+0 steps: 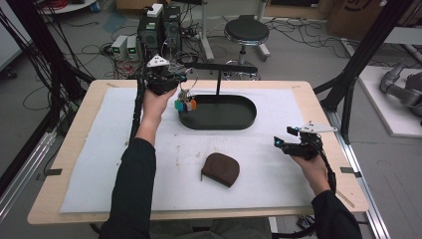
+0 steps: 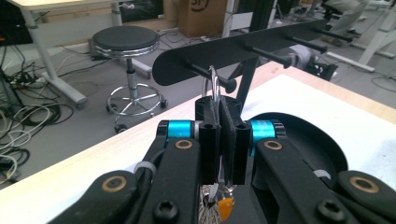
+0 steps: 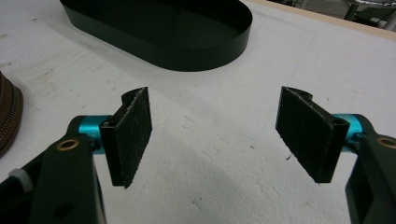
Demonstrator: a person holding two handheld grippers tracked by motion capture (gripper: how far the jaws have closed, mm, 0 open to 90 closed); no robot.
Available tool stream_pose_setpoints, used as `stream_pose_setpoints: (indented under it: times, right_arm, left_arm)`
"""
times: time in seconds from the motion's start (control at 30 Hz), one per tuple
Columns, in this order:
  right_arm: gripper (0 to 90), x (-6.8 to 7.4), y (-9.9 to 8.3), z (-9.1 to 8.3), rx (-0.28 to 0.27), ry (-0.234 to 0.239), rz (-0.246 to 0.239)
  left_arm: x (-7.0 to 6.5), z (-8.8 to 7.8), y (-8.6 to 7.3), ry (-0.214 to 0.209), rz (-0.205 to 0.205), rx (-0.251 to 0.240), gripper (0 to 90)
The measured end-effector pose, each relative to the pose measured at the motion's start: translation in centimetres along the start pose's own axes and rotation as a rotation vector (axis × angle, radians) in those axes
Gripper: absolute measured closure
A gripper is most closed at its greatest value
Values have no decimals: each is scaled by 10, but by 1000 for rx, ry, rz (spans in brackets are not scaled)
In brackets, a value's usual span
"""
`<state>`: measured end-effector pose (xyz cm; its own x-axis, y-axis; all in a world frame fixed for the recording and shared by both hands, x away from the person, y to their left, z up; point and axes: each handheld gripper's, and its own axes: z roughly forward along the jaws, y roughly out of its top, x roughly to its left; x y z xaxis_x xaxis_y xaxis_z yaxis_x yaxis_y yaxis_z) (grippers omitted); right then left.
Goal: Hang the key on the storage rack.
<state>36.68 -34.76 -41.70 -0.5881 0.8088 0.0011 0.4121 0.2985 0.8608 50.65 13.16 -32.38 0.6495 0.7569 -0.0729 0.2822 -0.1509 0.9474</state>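
Observation:
My left gripper (image 1: 172, 83) is shut on a metal key ring (image 2: 214, 87), raised over the left end of the black oval tray (image 1: 247, 121). A bunch of keys with coloured tags (image 1: 185, 103) hangs under it. In the left gripper view the ring's top sits at the leftmost peg (image 2: 201, 72) of the black hook rack (image 2: 243, 49); I cannot tell whether it is looped over the peg. My right gripper (image 1: 280, 142) rests low at the right of the white mat, open, with nothing between its pads (image 3: 130, 133). A brown zip pouch (image 1: 220, 169) lies on the mat in front of the tray.
The rack (image 1: 224, 67) stands on a post rising from the tray. The white mat (image 1: 99, 164) covers most of the wooden table. The pouch's edge (image 3: 9, 116) lies left of my right gripper. A stool (image 1: 246, 32), computer boxes and cables are on the floor beyond.

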Motion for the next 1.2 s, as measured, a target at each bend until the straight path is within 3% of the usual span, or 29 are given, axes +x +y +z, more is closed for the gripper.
stream_pose_setpoints:
  times: [0.6, 0.77, 1.0, 1.07, 1.2]
  right_arm:
    - [276, 0, 0, 0, 6, -1, 3]
    - [276, 0, 0, 0, 7, -1, 4]
    - [276, 0, 0, 0, 8, 0, 4]
    - [276, 0, 0, -1, 7, 0, 7]
    - [276, 0, 0, -1, 8, -1, 7]
  left_arm:
    - [-3, 0, 1, 43, 34, 11, 839]
    - [-3, -4, 0, 63, 36, 8, 786]
    - [-10, -14, -4, 111, 64, 34, 543]
    - [-15, -20, -7, 105, 56, 25, 457]
    - [-21, -36, -13, 78, 77, -2, 405]
